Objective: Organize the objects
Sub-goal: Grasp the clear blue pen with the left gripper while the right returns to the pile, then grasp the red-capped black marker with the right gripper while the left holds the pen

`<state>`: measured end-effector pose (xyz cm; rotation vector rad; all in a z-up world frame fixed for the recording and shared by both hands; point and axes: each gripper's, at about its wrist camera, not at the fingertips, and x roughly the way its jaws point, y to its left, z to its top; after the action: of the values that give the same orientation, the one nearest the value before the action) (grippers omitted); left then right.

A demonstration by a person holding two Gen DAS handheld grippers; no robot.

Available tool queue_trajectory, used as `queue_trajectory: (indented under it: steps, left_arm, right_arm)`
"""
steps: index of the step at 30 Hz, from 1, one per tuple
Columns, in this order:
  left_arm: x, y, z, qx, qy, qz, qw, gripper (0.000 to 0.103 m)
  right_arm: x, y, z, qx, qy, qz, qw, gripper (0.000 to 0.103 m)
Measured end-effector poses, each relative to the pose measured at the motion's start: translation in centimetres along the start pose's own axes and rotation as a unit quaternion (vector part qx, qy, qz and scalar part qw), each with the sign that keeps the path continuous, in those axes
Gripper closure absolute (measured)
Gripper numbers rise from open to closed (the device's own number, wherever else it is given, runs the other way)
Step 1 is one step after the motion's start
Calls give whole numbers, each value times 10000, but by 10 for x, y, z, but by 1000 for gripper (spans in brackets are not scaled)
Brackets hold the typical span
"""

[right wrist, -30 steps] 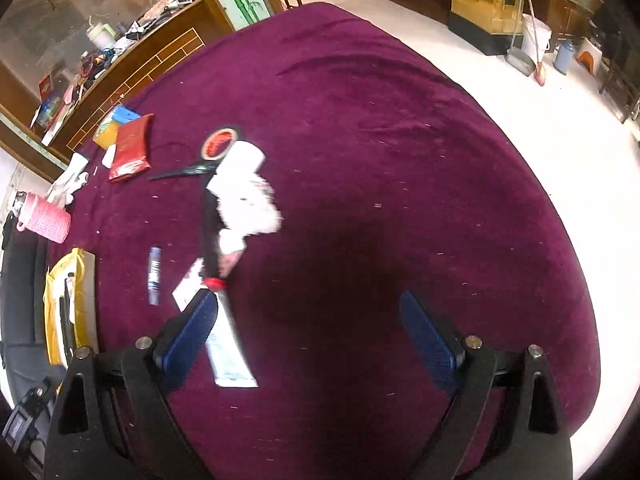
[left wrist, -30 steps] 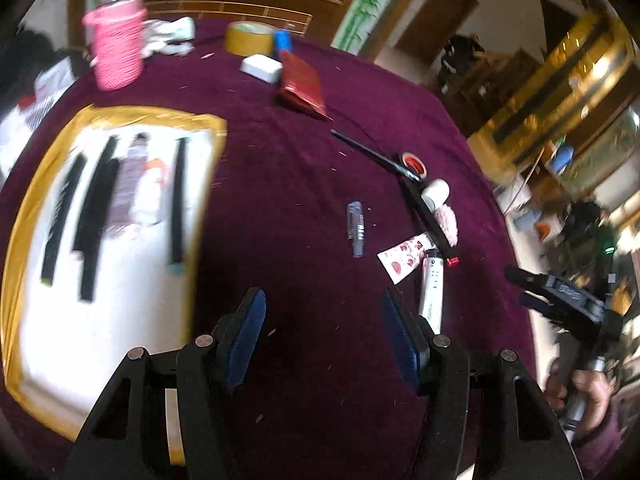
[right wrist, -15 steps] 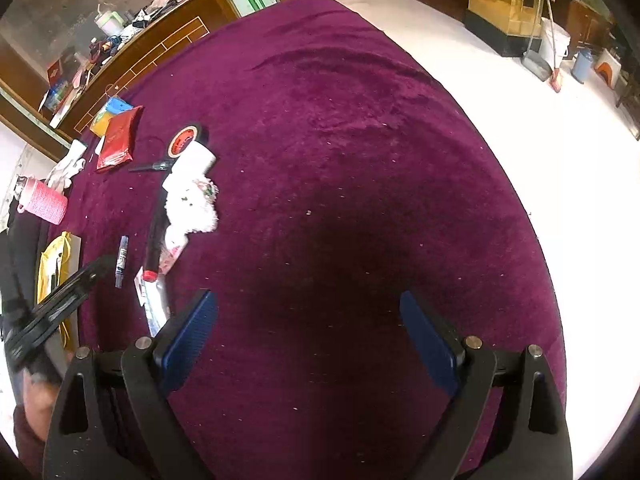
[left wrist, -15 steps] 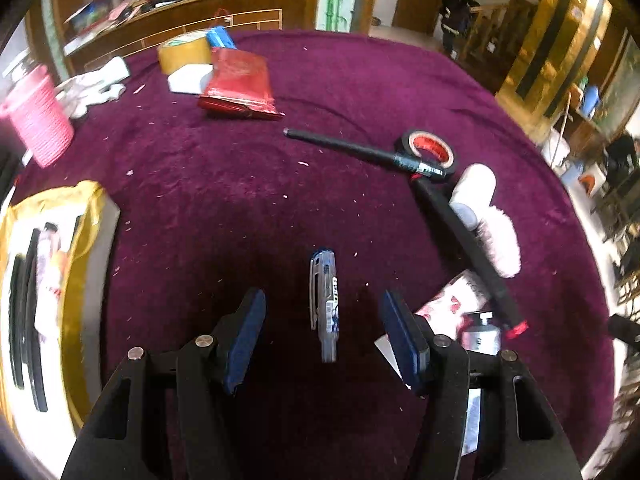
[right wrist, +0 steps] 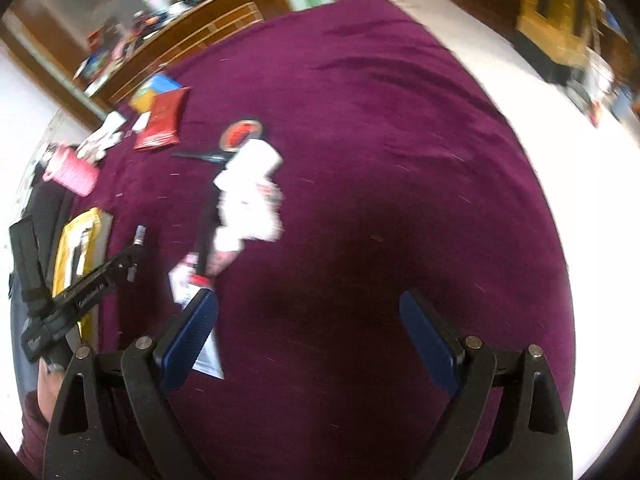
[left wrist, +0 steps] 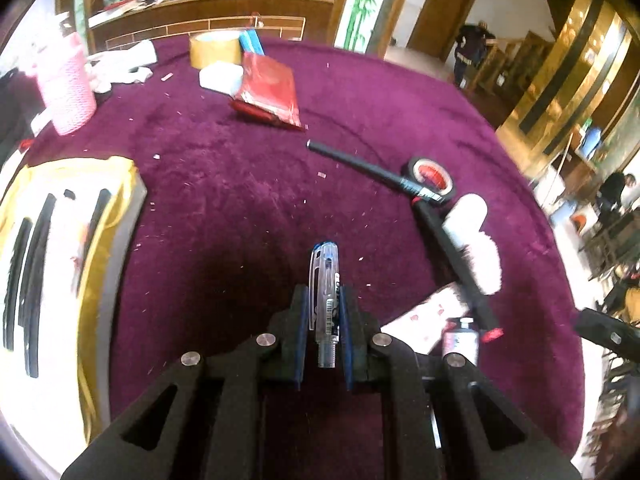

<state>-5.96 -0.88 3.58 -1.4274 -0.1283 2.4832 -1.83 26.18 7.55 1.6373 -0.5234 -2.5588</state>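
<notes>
My left gripper is shut on a clear pen with a blue cap, just above the purple tablecloth. The same pen shows small in the right wrist view, at the tip of the left gripper. A yellow-rimmed white tray with several black strips lies to the left. My right gripper is open and empty over bare cloth. A black pen, a tape roll, a red-tipped black stick and a white fluffy roll lie to the right.
A pink yarn cone, brown tape roll, white block and red packet sit at the far side. A patterned card and a small tube lie near right. The table edge curves at the right.
My left gripper has moved forward onto the pen and shut on it. The right gripper's view has swung a little; it stays open.
</notes>
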Motion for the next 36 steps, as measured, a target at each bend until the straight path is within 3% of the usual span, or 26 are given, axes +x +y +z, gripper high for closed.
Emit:
queue_trajectory:
  steps: [7, 10, 12, 14, 18, 21, 23, 28, 36]
  left_arm:
    - [-37, 7, -10, -281, -211, -218, 9991, 91]
    - [-48, 15, -18, -397, -231, -270, 9986, 91]
    - [-55, 22, -24, -492, -252, -290, 9981, 91]
    - [-59, 28, -30, -585, -264, -314, 9974, 91]
    - [-65, 40, -39, -721, -266, -334, 9965, 91]
    - [-65, 47, -43, -801, -252, -340, 9959, 91]
    - [-65, 50, -45, -846, -232, -374, 9954, 91]
    - [-68, 55, -45, -837, -263, -469, 9950, 91]
    - [-84, 70, -47, -894, -330, -682, 9931, 91]
  right_arm:
    - [25, 62, 35, -576, 126, 505, 9970, 10]
    - [50, 88, 46, -951, 373, 367, 9941, 12]
    - [64, 94, 49, -1033, 535, 263, 9929, 19]
    - [81, 97, 51, -1060, 710, -74, 9918, 33]
    - [101, 93, 54, -948, 824, -436, 9911, 42]
    - [107, 95, 57, -979, 763, -599, 9904, 58]
    - [113, 96, 57, -961, 797, -726, 9895, 90]
    - [103, 89, 54, -745, 651, -636, 9931, 90]
    - [62, 96, 41, -274, 558, 262, 9977, 90]
